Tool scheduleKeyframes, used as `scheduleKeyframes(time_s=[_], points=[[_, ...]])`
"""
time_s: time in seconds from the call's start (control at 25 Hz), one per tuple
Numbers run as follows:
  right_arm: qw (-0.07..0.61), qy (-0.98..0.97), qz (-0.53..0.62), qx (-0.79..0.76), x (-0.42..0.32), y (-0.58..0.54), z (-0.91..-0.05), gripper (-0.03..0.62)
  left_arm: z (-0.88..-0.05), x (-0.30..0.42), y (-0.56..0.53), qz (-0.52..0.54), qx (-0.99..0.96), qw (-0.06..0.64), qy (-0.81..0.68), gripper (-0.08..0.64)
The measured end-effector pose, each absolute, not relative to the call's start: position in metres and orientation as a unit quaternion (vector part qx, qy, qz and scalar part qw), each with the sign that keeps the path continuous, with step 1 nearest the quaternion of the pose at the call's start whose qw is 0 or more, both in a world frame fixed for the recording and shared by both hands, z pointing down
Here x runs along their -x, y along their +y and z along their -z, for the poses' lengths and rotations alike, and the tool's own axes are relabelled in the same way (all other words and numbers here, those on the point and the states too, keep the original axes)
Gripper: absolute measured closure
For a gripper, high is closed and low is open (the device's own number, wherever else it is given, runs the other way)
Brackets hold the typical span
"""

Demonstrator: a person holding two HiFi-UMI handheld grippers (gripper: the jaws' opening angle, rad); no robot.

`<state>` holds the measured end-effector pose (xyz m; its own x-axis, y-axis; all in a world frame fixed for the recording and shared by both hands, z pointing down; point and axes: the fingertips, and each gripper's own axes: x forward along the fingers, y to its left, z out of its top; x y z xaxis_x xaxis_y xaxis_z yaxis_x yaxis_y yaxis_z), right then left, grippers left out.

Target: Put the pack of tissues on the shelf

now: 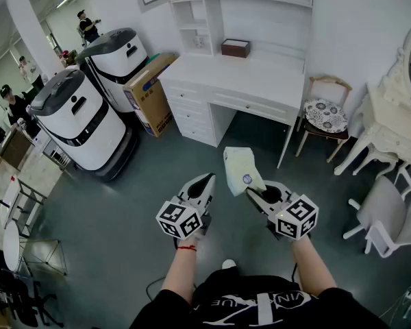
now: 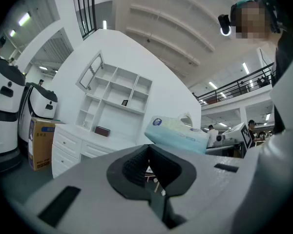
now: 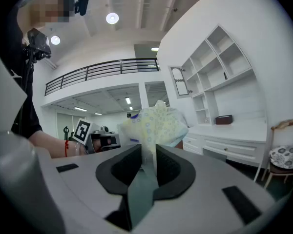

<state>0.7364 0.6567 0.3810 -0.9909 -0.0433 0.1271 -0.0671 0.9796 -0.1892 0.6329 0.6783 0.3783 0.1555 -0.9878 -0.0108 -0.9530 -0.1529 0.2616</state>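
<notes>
A pale yellow-green pack of tissues with a blue round label hangs in the air above the floor, pinched by its end in my right gripper. In the right gripper view the pack fills the space between the shut jaws. From the left gripper view the pack shows side-on, off to the right. My left gripper is beside it on the left, jaws shut with nothing between them. The white shelf unit stands above a white desk straight ahead.
A dark brown box sits on the desk under the shelf. Two white-and-black machines and a cardboard box stand left. A wooden chair and white furniture are right. Grey floor lies between me and the desk.
</notes>
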Motion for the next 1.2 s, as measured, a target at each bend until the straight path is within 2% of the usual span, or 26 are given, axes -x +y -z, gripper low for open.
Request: scheduleKeyframes(time_s=[0.32, 0.68, 1.2], points=[[0.063, -0.992, -0.106, -0.031, -0.661, 0.649, -0.390, 0.522, -0.379, -0.550, 0.676, 0.104, -0.745, 0.089, -0.653, 0.555], [0.070, -0.991, -0.117, -0.017, -0.614, 0.631, -0.399, 0.522, -0.385, -0.505, 0.665, 0.121, -0.732, 0.092, -0.665, 0.555], [0.058, -0.992, -0.115, 0.010, -0.492, 0.525, -0.389, 0.522, -0.370, -0.396, 0.553, 0.104, -0.730, 0.090, -0.670, 0.555]])
